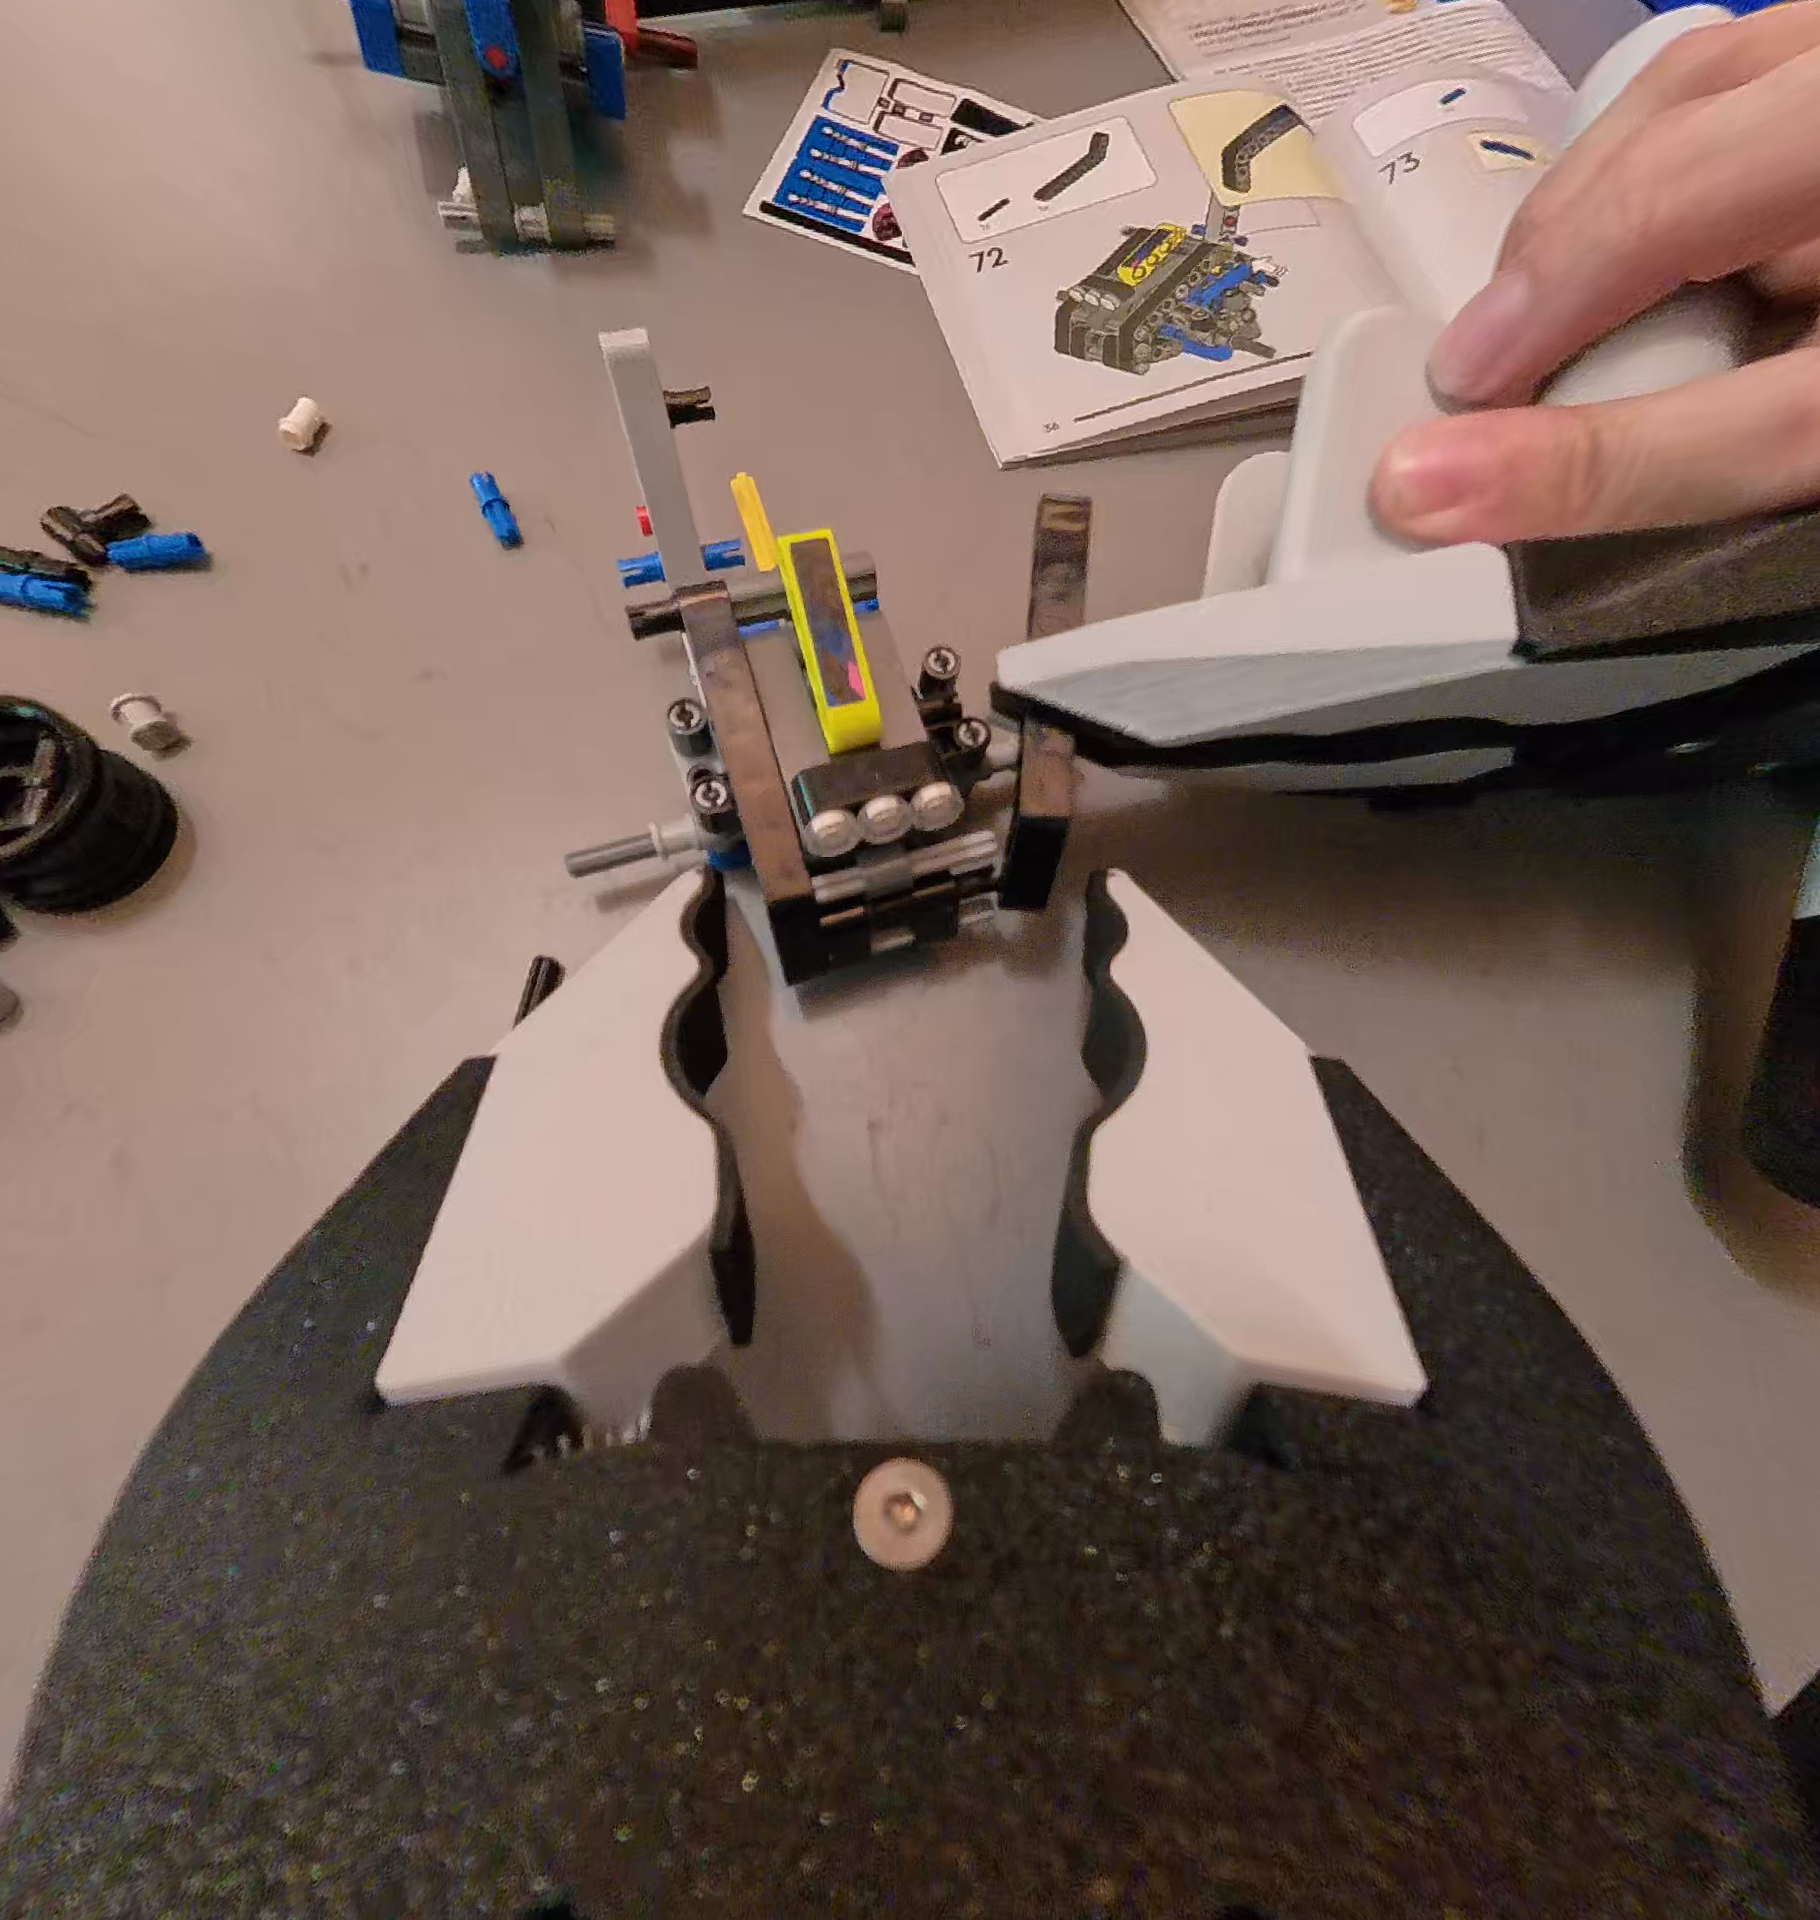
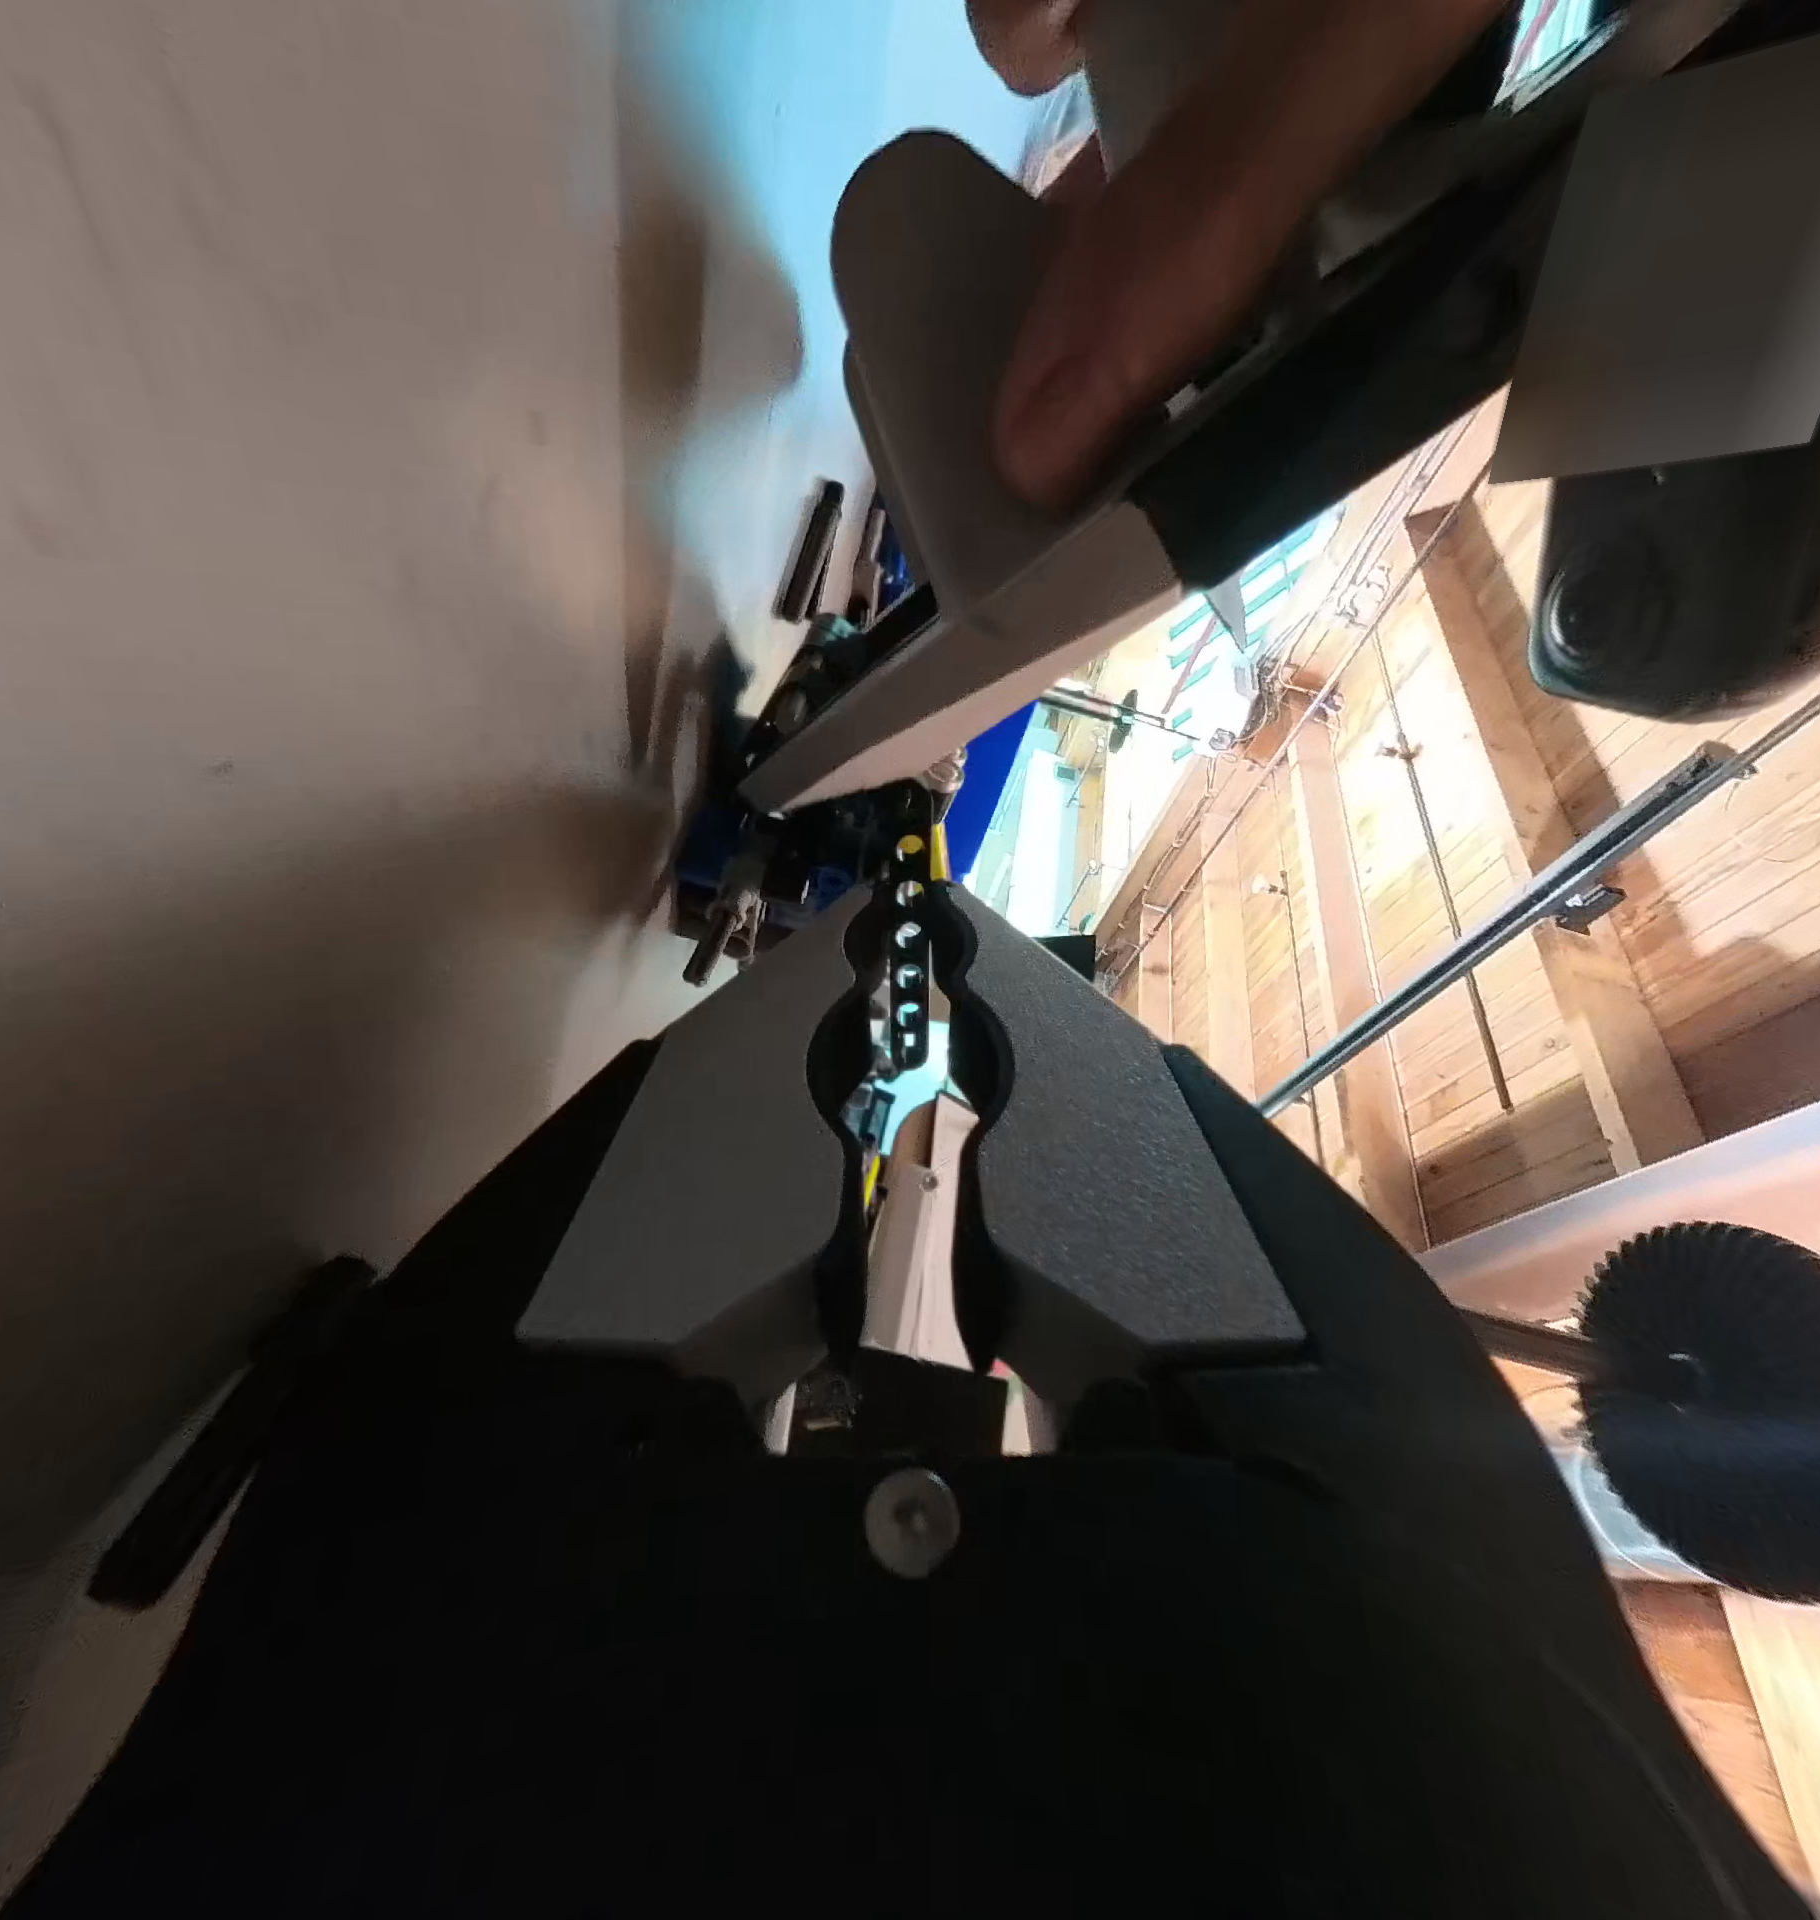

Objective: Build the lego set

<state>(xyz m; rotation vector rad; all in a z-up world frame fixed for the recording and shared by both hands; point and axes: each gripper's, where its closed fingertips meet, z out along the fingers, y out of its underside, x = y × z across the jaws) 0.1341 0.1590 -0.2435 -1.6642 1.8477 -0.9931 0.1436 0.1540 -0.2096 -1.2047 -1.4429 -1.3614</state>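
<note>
Listing by size, largest first.

Table (image 1: 262, 935): grey, matt, carries everything below.

Instruction booklet (image 1: 1114, 291): open, lying far right of centre, partly under the right gripper's handle; a sticker sheet (image 1: 854, 156) lies beside it.

Left gripper (image 1: 906, 914): jaws stand wide, pads clear on both sides of the near end of the brick assembly; nothing pressed, nothing held.

Right gripper (image 2: 911, 966): a hand (image 1: 1633, 312) grips its handle. Jaws are narrow, closed on a black perforated beam (image 2: 908, 966) that stands upright against the right flank of the assembly; both pads appear to bear on it.

Larger blue-and-grey build (image 1: 511, 114): far left, well apart.

Brick assembly (image 1: 833, 748): centre of the table, just beyond the left fingertips. Black and grey body, yellow beam (image 1: 833, 644) on top, tall grey beam (image 1: 651, 457) rising at the rear, grey axle (image 1: 625, 854) protruding left. Judged light, rigid, hard plastic, smooth and somewhat slippery; press-fit joints probably part under twisting or sideways load. Best hold: flat black side walls of the low body, not the tall beam, axle or pin heads.

Black tyres (image 1: 44, 800): left edge.

Loose blue pins (image 1: 495, 507), black connectors (image 1: 90, 520) and a white bush (image 1: 301, 422): scattered left, small, light, apt to roll.
</note>
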